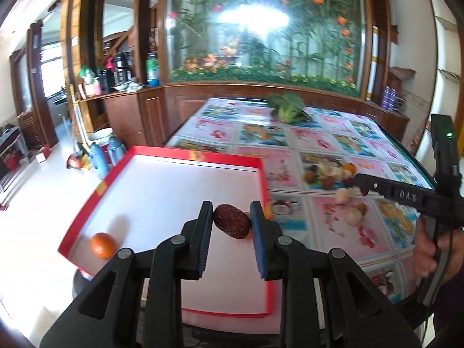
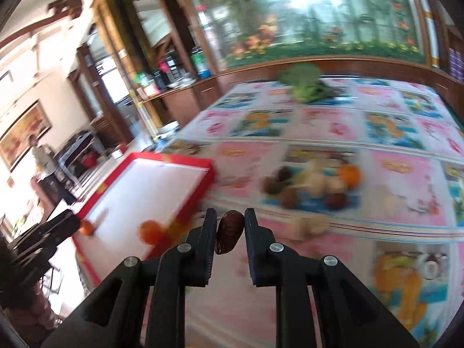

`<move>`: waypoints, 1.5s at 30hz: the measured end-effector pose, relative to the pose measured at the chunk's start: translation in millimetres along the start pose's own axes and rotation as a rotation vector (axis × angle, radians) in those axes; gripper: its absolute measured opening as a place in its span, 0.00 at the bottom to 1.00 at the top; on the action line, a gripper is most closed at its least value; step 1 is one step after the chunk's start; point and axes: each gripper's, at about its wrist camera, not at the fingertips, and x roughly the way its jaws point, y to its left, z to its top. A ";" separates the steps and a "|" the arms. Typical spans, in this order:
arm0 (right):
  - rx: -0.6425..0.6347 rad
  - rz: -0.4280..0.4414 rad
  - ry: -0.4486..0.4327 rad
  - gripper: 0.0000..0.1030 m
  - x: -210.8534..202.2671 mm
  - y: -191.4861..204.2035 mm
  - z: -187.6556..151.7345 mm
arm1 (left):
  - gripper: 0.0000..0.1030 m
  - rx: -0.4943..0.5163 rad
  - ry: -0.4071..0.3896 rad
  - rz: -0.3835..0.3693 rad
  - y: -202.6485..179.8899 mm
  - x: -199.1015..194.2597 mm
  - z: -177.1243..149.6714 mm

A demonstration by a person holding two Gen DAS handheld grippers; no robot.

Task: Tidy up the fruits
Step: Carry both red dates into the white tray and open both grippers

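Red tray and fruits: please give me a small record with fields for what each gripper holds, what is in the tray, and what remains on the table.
left gripper: shut on a dark red date, over the red tray
right gripper: shut on another date, over the table
in tray: orange fruits
on table: fruit pile, leafy greens

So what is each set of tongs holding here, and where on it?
Each holds a dark red date. The left tongs pinch their date end to end; the right tongs grip theirs across its sides.
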 end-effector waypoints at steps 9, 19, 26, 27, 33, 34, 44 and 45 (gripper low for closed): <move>-0.116 0.101 0.054 0.17 31.9 72.8 12.3 | 0.27 -0.093 -0.017 0.084 55.3 -2.2 -2.3; -0.179 0.144 0.156 0.17 75.4 108.5 -4.1 | 0.27 -0.108 0.029 0.122 79.4 12.5 -13.8; -0.085 0.056 0.256 0.17 124.1 113.6 41.5 | 0.27 -0.084 0.046 0.188 97.2 32.1 14.6; -0.071 0.039 0.275 0.17 131.6 112.8 44.1 | 0.27 -0.089 0.076 0.187 100.9 39.9 19.3; -0.030 -0.059 0.374 0.17 158.6 105.1 38.6 | 0.27 -0.135 0.222 0.159 111.3 74.7 24.2; -0.035 -0.068 0.383 0.17 160.1 104.8 36.6 | 0.27 -0.141 0.243 0.152 111.7 79.0 22.7; 0.006 -0.068 0.443 0.20 158.9 93.2 32.1 | 0.28 -0.173 0.354 0.123 112.6 98.2 10.4; 0.014 -0.058 0.431 0.21 153.8 91.1 32.8 | 0.28 -0.174 0.360 0.126 112.4 98.7 9.6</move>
